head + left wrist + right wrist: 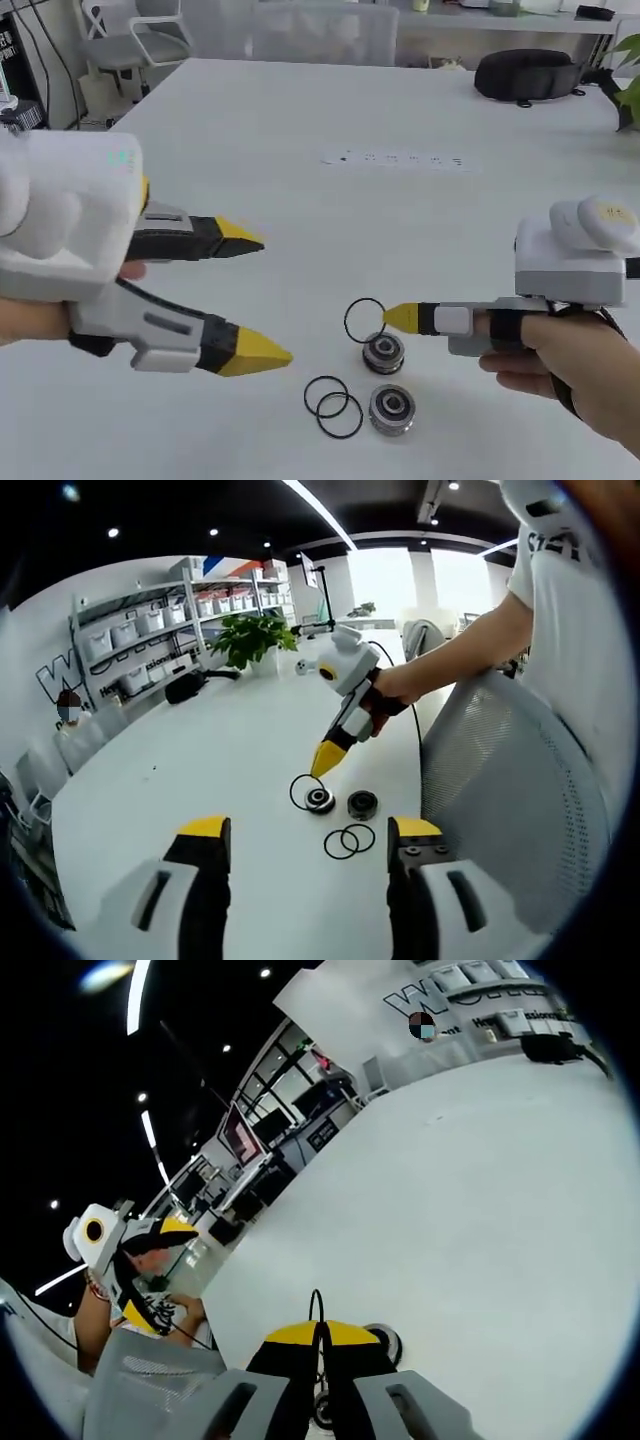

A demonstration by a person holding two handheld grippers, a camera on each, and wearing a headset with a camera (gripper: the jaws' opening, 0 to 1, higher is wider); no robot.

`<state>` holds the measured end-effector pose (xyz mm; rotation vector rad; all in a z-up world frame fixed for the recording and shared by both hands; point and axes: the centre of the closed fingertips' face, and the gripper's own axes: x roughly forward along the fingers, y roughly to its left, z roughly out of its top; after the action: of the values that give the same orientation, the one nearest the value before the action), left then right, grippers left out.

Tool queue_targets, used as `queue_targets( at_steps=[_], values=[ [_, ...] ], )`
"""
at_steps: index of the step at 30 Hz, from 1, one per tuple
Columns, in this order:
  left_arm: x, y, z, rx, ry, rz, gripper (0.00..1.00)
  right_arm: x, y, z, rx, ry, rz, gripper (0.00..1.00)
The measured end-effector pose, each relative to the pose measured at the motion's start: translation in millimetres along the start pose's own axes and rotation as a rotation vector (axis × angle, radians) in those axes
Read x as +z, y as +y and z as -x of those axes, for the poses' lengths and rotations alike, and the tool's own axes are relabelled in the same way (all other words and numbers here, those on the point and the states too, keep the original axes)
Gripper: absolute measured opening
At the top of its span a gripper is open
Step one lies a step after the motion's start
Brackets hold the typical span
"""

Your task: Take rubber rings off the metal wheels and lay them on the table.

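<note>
Two metal wheels (384,351) (392,408) lie on the white table (300,200). My right gripper (395,318) is shut on a thin black rubber ring (362,318), which it holds just above the farther wheel; the ring's lower edge reaches that wheel. Two loose rings (333,404) lie overlapping on the table left of the nearer wheel. My left gripper (255,295) hovers open and empty to the left. In the left gripper view the open jaws frame the rings (348,840), the wheels (320,800) (362,803) and the right gripper (328,760). In the right gripper view the ring (316,1305) stands between the shut jaws, with a wheel (385,1338) beside them.
A socket strip (395,158) is set into the table's middle. A black cushion (527,75) lies at the far right, with a plant (628,85) beside it. Office chairs (135,35) stand beyond the far edge. A grey mesh chair back (500,780) is close to the person.
</note>
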<state>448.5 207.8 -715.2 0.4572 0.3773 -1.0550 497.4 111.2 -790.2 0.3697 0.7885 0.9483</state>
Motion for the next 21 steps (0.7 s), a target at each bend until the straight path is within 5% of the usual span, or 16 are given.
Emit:
queue_targets(
  at_steps=[11, 21],
  values=[
    [-32.0, -2.9, 32.7, 0.113, -0.010, 0.137, 0.63, -10.2, 15.0, -6.5, 0.039, 0.053, 0.036, 0.00],
    [-59.7, -18.6, 32.2, 0.143, -0.007, 0.246, 0.65, -21.3, 21.6, -11.6, 0.062, 0.105, 0.061, 0.00]
  ],
)
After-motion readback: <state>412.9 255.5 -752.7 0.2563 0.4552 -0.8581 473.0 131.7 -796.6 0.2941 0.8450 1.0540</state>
